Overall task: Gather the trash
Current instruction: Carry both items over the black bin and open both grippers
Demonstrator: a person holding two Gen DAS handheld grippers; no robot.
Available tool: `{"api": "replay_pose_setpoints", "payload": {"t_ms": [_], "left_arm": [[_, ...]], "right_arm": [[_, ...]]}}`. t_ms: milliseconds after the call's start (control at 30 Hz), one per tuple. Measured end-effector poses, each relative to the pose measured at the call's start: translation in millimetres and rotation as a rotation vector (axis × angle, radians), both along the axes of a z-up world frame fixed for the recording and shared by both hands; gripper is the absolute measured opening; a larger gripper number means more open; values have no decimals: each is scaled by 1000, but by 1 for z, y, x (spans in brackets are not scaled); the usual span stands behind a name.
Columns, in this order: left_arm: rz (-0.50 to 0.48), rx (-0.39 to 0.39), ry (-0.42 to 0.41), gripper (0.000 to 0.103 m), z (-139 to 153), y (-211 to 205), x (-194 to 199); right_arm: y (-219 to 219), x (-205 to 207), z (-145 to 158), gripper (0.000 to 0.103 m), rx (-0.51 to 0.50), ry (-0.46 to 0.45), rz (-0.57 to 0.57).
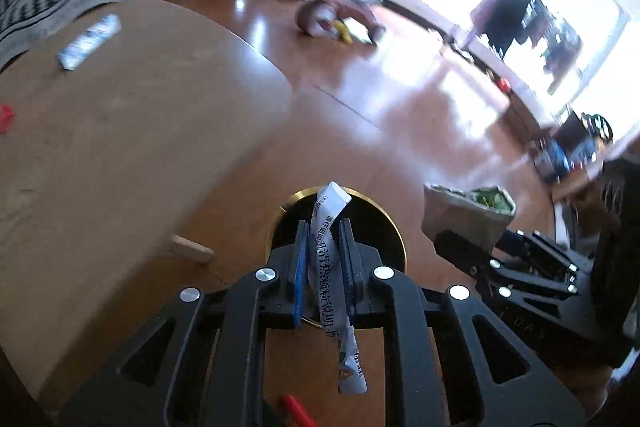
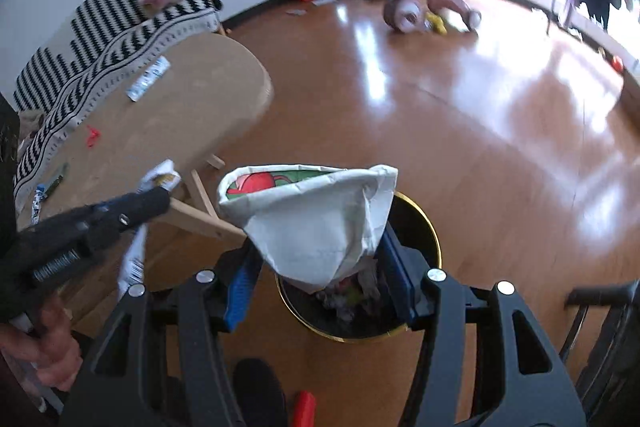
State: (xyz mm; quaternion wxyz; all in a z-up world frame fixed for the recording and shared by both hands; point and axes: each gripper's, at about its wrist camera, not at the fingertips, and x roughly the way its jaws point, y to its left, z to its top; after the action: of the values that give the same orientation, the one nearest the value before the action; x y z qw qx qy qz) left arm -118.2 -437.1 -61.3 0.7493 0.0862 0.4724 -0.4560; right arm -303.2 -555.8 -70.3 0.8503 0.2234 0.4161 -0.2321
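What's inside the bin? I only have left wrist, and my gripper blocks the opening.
Observer: Right wrist shows crumpled trash already in the gold-rimmed bin.
Operator: Is the right gripper's paper cup over it?
Observer: Yes, the paper cup is clamped by the right gripper directly above the opening.
Operator: Anything left on the table beyond the white packet and red scrap?
Observer: Yes, more wrappers lie at the near edge of the table.

The white packet (image 1: pixel 331 267) held in the left gripper (image 1: pixel 324 235) bears printed Chinese characters, mostly illegible.
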Motion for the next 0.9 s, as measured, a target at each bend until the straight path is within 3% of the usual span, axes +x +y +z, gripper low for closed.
{"api": "replay_pose_setpoints", "payload": {"t_ms": [267, 567, 900], "left_arm": [[-92, 89, 23, 14, -50, -23, -16], [-130, 99, -26, 15, -53, -34, -24], [-126, 102, -21, 15, -59, -45, -28]], "right_arm": [[-15, -20, -30, 56, 69, 23, -22], [-23, -18, -34, 56, 93, 4, -27], [-35, -19, -46, 58, 117, -8, -36]]}}
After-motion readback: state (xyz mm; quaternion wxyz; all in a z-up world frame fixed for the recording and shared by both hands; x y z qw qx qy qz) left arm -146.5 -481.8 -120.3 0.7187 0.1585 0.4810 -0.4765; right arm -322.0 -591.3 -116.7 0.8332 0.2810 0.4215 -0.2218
